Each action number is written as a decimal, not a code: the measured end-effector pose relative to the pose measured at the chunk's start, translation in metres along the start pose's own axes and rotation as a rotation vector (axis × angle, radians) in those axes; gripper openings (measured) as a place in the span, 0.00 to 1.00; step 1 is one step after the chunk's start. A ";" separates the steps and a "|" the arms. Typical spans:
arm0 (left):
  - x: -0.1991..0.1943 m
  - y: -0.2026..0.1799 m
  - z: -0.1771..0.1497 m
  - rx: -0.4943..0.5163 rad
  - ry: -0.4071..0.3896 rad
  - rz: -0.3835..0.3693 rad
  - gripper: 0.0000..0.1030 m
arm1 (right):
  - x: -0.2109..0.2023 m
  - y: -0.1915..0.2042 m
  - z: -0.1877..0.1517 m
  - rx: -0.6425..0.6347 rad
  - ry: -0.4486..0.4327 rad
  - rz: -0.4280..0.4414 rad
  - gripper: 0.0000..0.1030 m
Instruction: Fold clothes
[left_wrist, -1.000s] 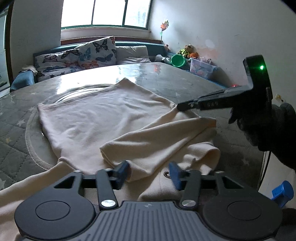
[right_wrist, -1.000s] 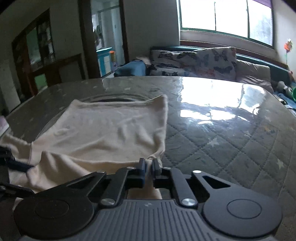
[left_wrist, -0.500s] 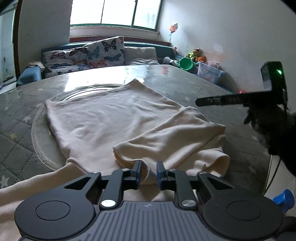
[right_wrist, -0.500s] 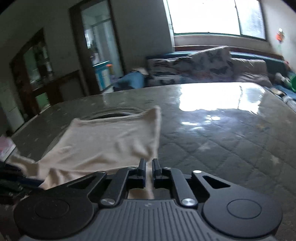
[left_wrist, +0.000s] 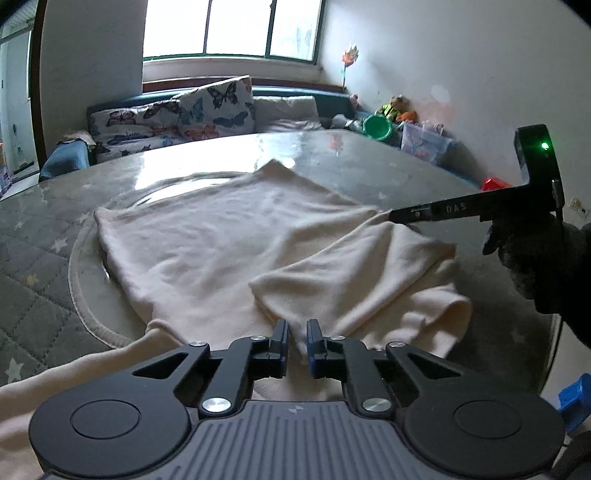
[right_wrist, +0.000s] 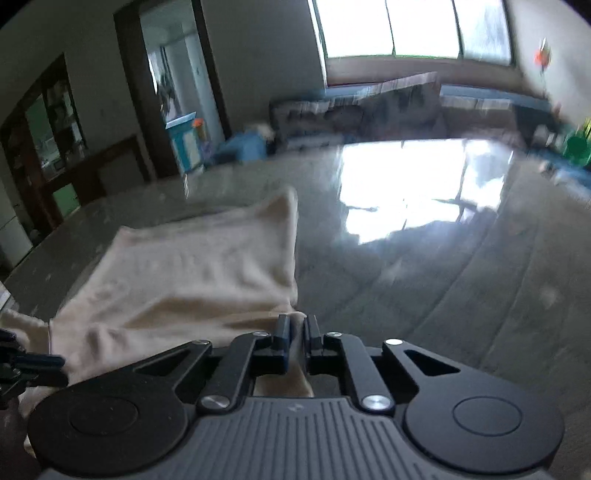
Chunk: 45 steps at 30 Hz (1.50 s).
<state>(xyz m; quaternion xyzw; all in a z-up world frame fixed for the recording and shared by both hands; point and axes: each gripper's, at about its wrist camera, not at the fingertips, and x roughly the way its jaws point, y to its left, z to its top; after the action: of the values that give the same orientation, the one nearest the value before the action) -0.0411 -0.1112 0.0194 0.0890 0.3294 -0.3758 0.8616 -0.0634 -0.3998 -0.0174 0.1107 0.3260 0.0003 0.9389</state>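
Observation:
A cream garment (left_wrist: 229, 236) lies spread on the quilted grey table, with one side folded over toward the near edge. My left gripper (left_wrist: 296, 338) is shut on the near edge of the folded flap (left_wrist: 332, 295). My right gripper (right_wrist: 295, 332) is shut on the garment's right side and holds the cloth (right_wrist: 192, 280) lifted a little; it shows in the left wrist view (left_wrist: 399, 216) at the far right of the fold. The right wrist view is blurred by motion.
The table (left_wrist: 44, 236) has a round inset ring under the garment. Butterfly cushions (left_wrist: 207, 110) on a bench stand behind it, toys and a green bowl (left_wrist: 376, 127) at the far right. A doorway (right_wrist: 173, 103) is at the left.
My left gripper has closed from open onto the flap's near edge. My right gripper has lifted and moved with the cloth's right side, tightening the fold.

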 end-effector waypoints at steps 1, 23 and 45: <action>-0.001 0.000 0.001 0.005 -0.002 0.010 0.11 | 0.000 -0.002 0.000 0.008 -0.007 -0.003 0.19; 0.030 -0.008 0.021 -0.031 -0.013 -0.060 0.15 | -0.052 0.007 -0.033 -0.074 -0.039 0.016 0.21; -0.007 0.006 0.002 -0.044 -0.034 0.046 0.24 | -0.007 0.083 -0.032 -0.295 -0.003 0.099 0.50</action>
<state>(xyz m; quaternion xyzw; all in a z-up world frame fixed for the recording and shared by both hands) -0.0394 -0.1038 0.0249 0.0709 0.3207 -0.3499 0.8773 -0.0827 -0.3130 -0.0205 -0.0127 0.3152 0.0944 0.9442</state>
